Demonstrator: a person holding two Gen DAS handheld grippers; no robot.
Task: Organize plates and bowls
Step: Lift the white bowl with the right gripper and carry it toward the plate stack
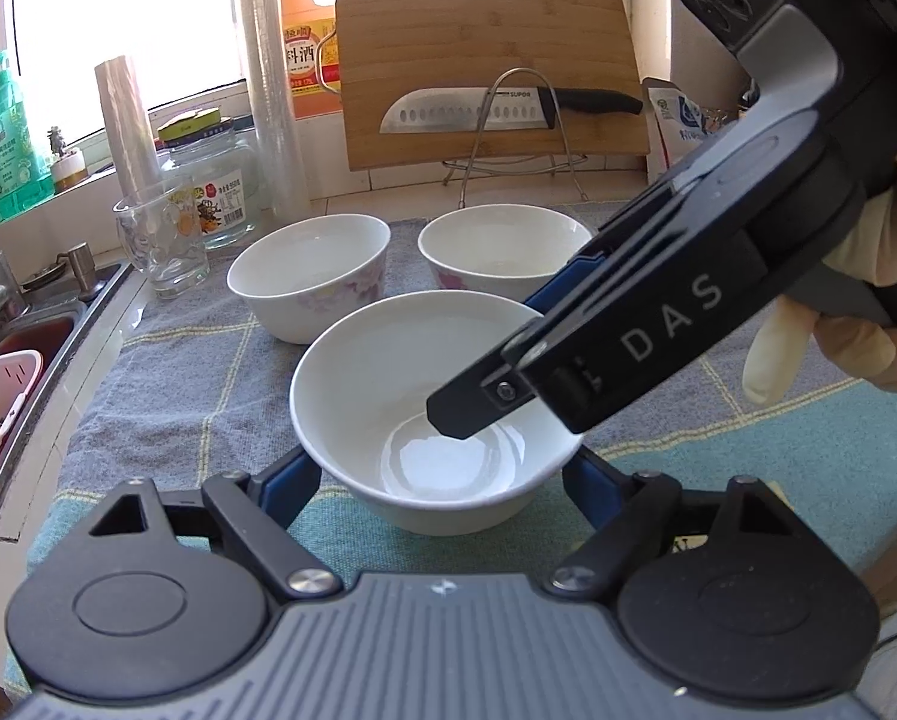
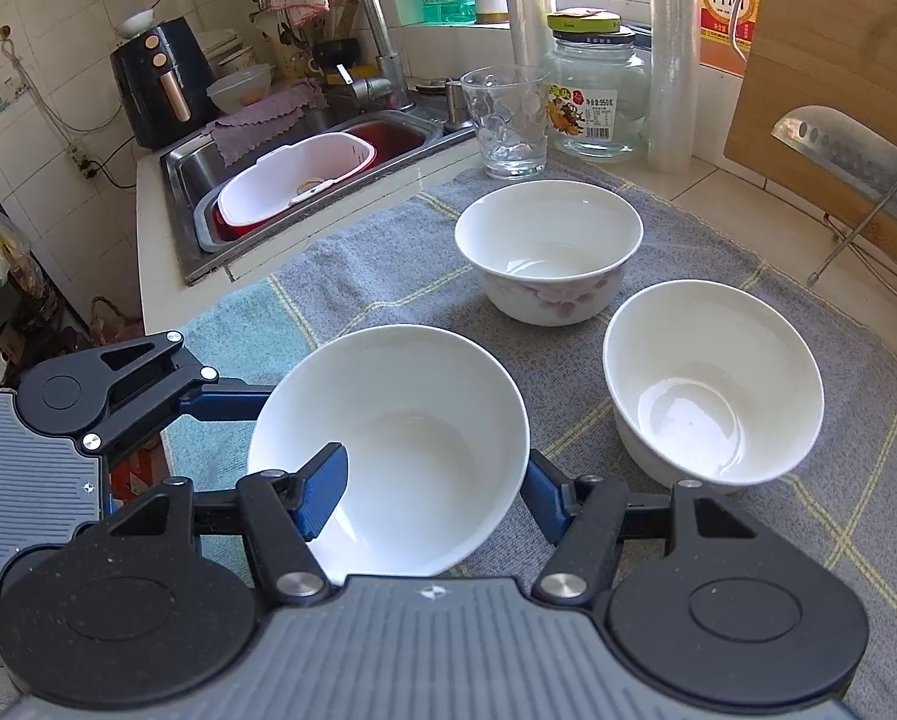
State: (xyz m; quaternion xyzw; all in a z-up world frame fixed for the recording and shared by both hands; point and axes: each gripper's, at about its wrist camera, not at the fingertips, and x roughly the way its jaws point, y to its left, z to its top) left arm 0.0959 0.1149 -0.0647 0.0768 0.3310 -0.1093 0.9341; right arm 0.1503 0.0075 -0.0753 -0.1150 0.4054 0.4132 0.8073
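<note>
Clamping the plain bowl [image 1: 388, 372] from both sides with the left gripper [image 1: 442, 477], blue pads pressing against its outer wall. Pinching the same bowl's rim with the right gripper [image 2: 433, 498], fully clenched, one finger reaching down inside and the other bearing on the outside. Probably steadying with one claw while gripping for a lift with the other, so as to nest this bowl with its fellows. Squeezing the right tool's handle with a gloved hand [image 1: 868, 300], to the right of the plain bowl.

Waiting just behind the plain bowl, apart from it and from each other: two flowered bowls [image 1: 310, 276], both upright and empty, likely targets for stacking. Lying under the plain bowl and spreading well beyond it: a grey and teal checked cloth [image 1: 166, 372], probably cushioning the crockery. Standing farther behind, past the flowered pair: a drinking glass [image 2: 511, 120], a glass jar [image 2: 598, 96], a cutting board [image 1: 484, 30] and a knife [image 1: 448, 114] on a wire rack. Sitting to the left of the plain bowl: a steel sink [image 2: 304, 138].
</note>
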